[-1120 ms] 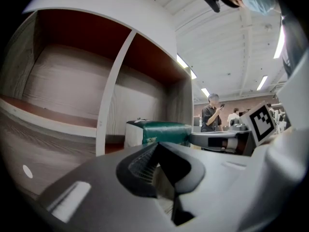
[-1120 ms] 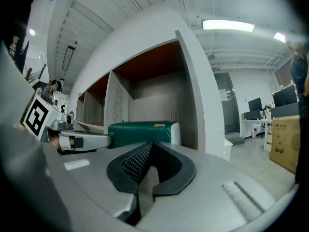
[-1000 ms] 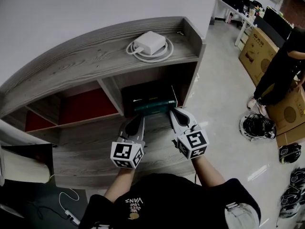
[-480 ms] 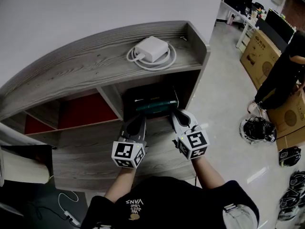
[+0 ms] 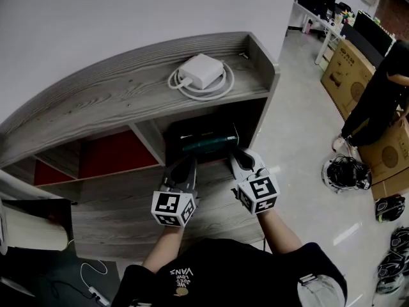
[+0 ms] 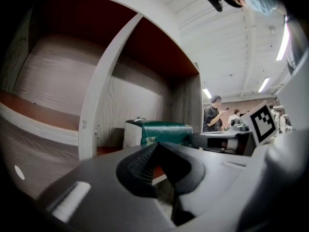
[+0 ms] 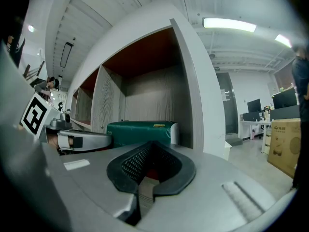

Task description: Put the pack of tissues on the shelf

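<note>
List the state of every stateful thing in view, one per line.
pack of tissues: lying inside the shelf's right-end compartment, not gripped
left gripper: shut, empty, in front of that compartment
right gripper: shut, empty, beside the left one
power adapter: on the shelf top, cable coiled around it

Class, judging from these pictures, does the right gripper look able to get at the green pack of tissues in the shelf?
Probably yes: the green pack of tissues lies in an open compartment of the grey wooden shelf, straight ahead of the right gripper, with nothing between them. Its shut jaws would need opening first.
</note>
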The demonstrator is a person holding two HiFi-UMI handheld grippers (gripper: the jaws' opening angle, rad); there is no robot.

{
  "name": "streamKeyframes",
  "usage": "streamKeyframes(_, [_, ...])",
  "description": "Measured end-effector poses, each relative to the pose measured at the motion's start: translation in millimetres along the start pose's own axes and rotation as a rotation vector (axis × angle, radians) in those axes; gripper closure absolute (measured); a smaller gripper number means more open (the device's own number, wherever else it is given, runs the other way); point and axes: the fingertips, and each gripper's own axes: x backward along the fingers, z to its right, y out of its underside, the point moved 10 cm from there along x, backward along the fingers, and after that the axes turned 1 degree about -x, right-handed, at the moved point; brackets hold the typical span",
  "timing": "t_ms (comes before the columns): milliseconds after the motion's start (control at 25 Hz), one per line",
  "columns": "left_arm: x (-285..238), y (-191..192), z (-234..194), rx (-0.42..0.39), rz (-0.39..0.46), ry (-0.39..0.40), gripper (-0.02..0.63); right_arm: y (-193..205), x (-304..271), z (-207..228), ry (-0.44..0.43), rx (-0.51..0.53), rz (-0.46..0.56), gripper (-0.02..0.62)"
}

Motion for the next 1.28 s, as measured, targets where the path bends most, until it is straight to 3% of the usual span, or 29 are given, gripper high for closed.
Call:
streamKeyframes(640, [21.9,-1.0,10.4,0.021,0.025,0.068,0.554,-2.4,37.4,-18.2,0.063,-0.028,0.024,0.591])
streamKeyframes(1280, [74.4,-3.3,4.2,0.052,0.031,0.177,0.554,-6.0,76.8,-77.3,0.184,-0.045,0.073,0.591])
